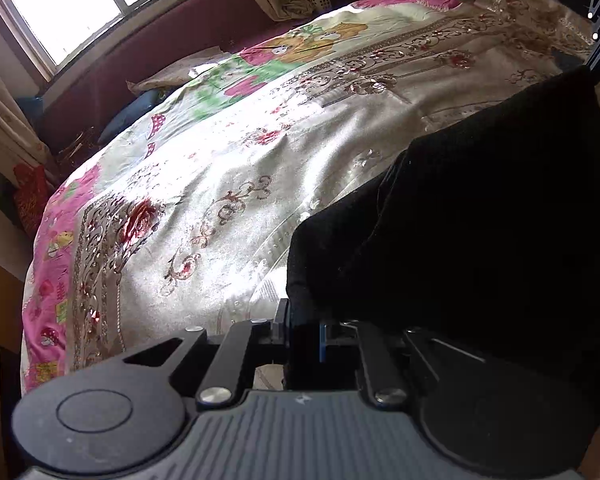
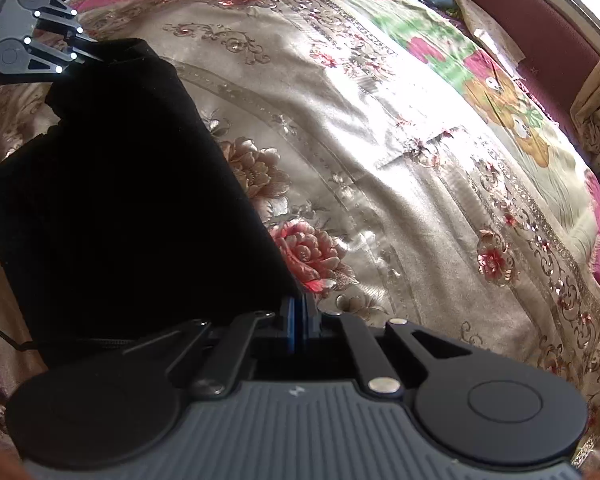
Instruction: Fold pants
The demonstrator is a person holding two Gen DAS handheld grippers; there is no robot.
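The black pants (image 1: 480,216) hang stretched between my two grippers above the bed, a dark sheet filling the right of the left wrist view and the left of the right wrist view (image 2: 132,200). My left gripper (image 1: 300,320) is shut on one corner of the pants edge. It also shows in the right wrist view (image 2: 96,50) at the top left, clamped on the far corner. My right gripper (image 2: 298,316) is shut on the other corner, and shows at the top right of the left wrist view (image 1: 594,66).
A shiny cream floral bedspread (image 1: 228,168) covers the bed under the pants, with a pink cartoon sheet (image 1: 48,280) along its border. A dark red headboard (image 1: 148,52) and a window (image 1: 68,4) lie beyond. A pillow and basket clutter (image 2: 596,120) sit at the bed's far side.
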